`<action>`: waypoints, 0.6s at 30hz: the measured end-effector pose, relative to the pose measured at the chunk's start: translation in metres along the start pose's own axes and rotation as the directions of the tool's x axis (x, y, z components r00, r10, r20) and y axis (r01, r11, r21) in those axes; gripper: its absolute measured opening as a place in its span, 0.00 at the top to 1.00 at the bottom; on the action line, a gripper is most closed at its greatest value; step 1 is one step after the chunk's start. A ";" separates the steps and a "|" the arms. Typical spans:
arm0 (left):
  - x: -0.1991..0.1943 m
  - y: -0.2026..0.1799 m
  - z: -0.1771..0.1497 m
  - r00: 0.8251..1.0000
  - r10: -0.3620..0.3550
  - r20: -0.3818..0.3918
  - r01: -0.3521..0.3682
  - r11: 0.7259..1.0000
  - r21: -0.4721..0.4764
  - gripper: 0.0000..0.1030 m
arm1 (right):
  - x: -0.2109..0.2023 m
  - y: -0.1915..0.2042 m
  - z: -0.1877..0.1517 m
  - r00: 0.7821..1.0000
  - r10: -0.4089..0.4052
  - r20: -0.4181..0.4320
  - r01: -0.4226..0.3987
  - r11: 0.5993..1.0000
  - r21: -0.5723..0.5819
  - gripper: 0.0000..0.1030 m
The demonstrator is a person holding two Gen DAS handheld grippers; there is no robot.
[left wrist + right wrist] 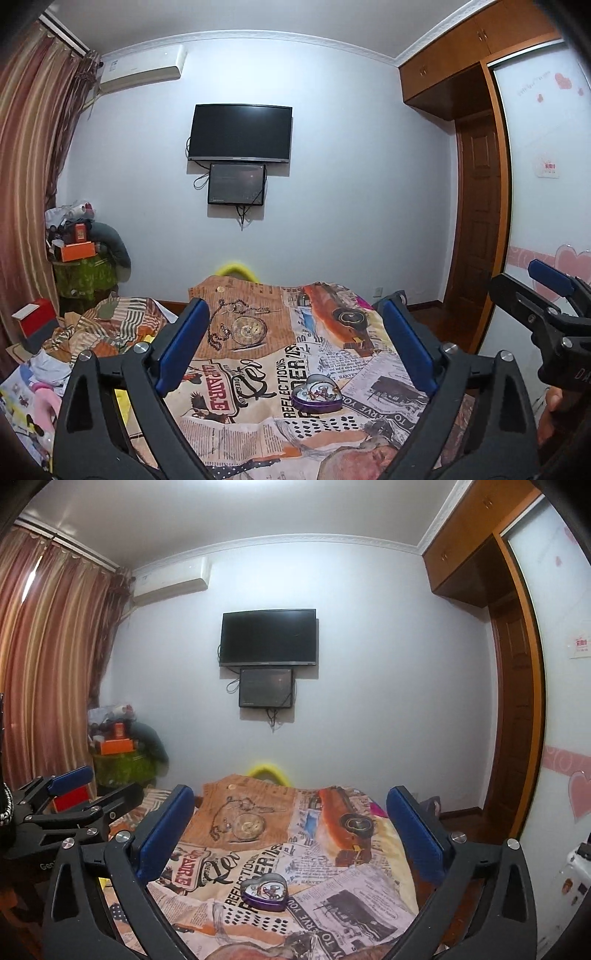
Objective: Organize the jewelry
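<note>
On the collage-print bedspread point(258, 369), your purple heart-shaped tin point(317, 398) holds tangled jewelry — lid unseen; both grippers' point(295, 354) point(291, 834) jaws gape apart, empty — progress unclear.

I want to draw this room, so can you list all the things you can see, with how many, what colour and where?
heart-shaped tin: one, purple with a clear top, on the bed, trinkets inside
bedspread: one, orange and cream newspaper print, covering the bed
television: one, black, on the far wall
small screen: one, black, under the television
air conditioner: one, white, high on the wall
curtains: striped red-brown, far left
wardrobe: one, brown wood, right side
orange box: one, on the corner pile
left gripper: one, black with blue fingers, open above the bed
right gripper: one, same colours, open
</note>
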State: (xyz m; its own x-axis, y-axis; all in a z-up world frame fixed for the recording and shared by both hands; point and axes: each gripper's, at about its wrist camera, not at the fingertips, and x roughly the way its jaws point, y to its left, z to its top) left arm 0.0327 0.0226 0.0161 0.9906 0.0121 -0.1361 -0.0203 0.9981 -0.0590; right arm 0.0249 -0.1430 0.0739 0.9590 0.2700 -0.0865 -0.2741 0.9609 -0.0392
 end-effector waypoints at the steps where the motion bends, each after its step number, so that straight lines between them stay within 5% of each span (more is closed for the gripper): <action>1: 0.000 0.000 0.000 1.000 -0.001 0.000 0.001 1.000 -0.001 0.08 | -0.001 0.000 0.000 1.000 0.002 -0.002 -0.002 1.000 0.001 0.00; 18: -0.003 -0.007 -0.005 1.000 0.005 -0.013 -0.005 1.000 0.023 0.07 | -0.005 -0.012 -0.006 1.000 0.012 -0.028 -0.011 1.000 0.028 0.00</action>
State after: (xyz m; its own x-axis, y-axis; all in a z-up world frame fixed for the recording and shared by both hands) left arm 0.0295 0.0153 0.0118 0.9886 0.0168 -0.1496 -0.0223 0.9991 -0.0351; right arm 0.0227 -0.1567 0.0687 0.9531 0.2798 -0.1153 -0.2828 0.9591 -0.0101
